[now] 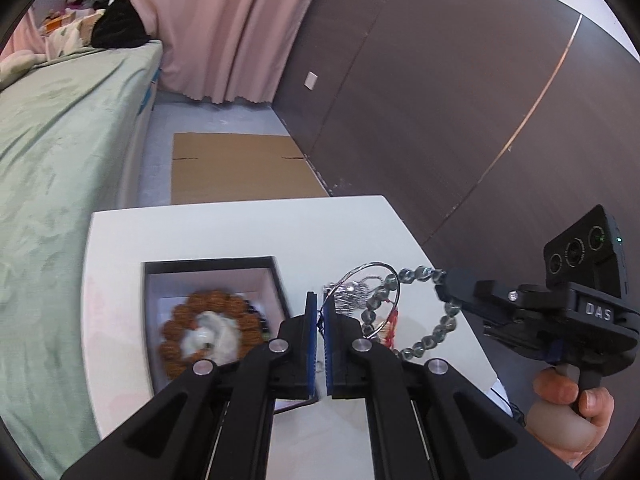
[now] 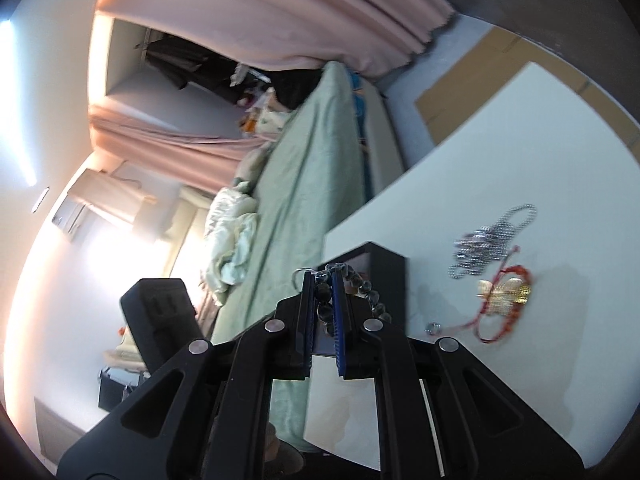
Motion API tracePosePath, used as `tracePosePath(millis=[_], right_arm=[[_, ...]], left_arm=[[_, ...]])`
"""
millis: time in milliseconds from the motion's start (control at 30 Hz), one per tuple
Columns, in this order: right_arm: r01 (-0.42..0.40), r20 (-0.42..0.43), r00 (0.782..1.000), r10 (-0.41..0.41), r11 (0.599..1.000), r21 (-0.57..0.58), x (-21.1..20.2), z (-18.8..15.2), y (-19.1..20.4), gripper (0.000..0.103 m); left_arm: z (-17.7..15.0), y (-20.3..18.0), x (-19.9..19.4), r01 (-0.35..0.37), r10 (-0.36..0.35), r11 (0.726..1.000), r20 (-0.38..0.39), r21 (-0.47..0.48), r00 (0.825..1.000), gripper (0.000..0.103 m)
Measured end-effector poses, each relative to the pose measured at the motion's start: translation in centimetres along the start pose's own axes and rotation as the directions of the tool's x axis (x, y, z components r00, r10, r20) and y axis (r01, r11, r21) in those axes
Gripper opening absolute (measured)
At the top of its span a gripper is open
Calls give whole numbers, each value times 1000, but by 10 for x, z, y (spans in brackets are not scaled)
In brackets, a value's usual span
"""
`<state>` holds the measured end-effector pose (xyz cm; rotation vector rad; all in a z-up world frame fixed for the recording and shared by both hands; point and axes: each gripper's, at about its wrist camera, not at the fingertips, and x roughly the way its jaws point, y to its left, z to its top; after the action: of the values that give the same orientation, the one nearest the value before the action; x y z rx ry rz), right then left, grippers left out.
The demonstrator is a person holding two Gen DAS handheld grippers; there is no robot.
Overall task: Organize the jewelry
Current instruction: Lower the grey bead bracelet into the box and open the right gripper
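A black jewelry box [image 1: 276, 276] with a pale lining stands on the white table [image 1: 240, 224]; a brown bead bracelet [image 1: 212, 300] lies inside. My left gripper [image 1: 320, 312] is shut on a thin silver wire hoop [image 1: 394, 280], held above the table right of the box. My right gripper [image 1: 440, 280] is shut on a grey-green bead bracelet [image 1: 444, 322] that hangs from its tips; it also shows in the right wrist view [image 2: 324, 292] between the pads. A silver ball chain [image 2: 492, 232], a red cord bracelet [image 2: 504, 320] and a gold piece [image 2: 504, 290] lie on the table.
A bed with a green cover [image 1: 60, 152] runs along the table's left side. Flattened cardboard [image 1: 240, 168] lies on the floor beyond the table. A dark wall [image 1: 440, 100] stands to the right, pink curtains [image 1: 224, 24] behind.
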<state>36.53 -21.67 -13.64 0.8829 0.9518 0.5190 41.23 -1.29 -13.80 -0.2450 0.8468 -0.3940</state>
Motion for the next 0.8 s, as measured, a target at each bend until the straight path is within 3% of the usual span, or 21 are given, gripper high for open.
tracePosePath(millis=[200,267,333,467,800], right_arm=[[-64,0,998,64,997,-42,17,-4,21,10],[-74,-7,997,73,996,-48,25,-5,26,10],[-74,-14,997,73,996,-53,32,-8,29,10],[-60,-23,998,59,997,-52,47,-10,30,10],[71,-21,997,-73,994,-85,84,-19,34,12]], left_arm=[[0,23,-14,-40,40,998,-7,-45,999,5],[-1,32,-19,-55,54,997,-8,-61,999,19],[-2,36,-25,-67,67,995,12,-69,998,45],[-3,44,-41,-75,78,994,39,-79,996,49],[2,55,-53,-95,103,990,76,-105,992,74]])
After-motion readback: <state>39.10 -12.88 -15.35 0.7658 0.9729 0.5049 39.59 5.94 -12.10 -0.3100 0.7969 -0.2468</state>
